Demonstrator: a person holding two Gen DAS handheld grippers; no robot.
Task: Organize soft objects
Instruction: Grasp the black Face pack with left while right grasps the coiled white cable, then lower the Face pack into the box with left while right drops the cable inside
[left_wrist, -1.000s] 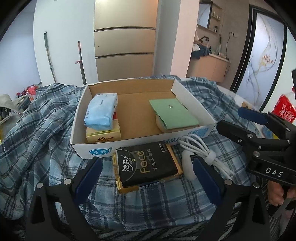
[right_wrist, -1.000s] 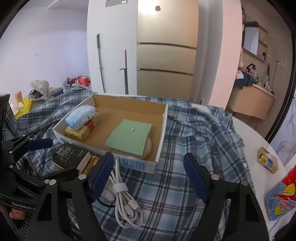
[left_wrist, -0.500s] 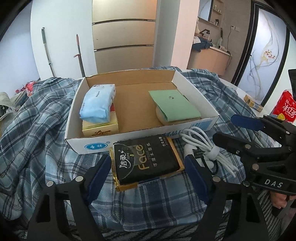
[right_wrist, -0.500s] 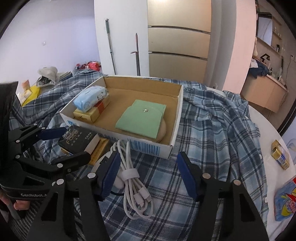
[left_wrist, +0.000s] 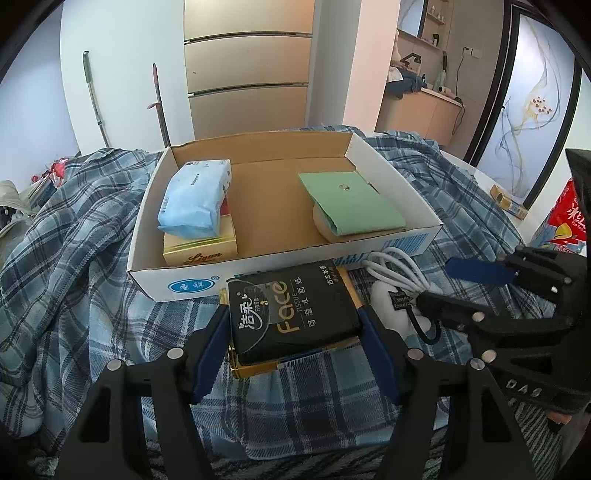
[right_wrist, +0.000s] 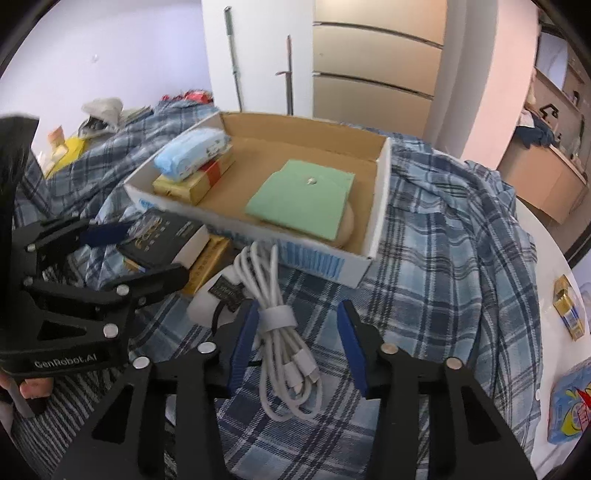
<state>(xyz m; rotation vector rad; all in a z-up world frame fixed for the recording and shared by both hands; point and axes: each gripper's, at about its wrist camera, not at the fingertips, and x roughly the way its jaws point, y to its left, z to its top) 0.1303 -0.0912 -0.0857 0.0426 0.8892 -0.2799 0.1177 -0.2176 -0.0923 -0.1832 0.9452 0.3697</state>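
My left hand-held gripper straddles the black tissue pack, which lies dead ahead between the blue pads, long axis running across the jaws. The jaws have just been closing and now sit against both short sides of the pack, so I call it clamped (pads look flush, hard to be sure of pressure). The pack rests on a gold box on the plaid cloth, touching the near wall of the cardboard box.

My right hand-held gripper hangs over the white cable bundle, long axis pointing away from me, along the fingers. Jaws have just been closing too; the left pad touches the bundle at its strap, the right pad stands apart from it, so not gripped yet. Each hand is nearest its own item.

Further off, inside the cardboard box: blue tissue pack stacked on a yellow box on the left, green pouch on the right. Middle of the floor is bare, probably where the black pack goes.
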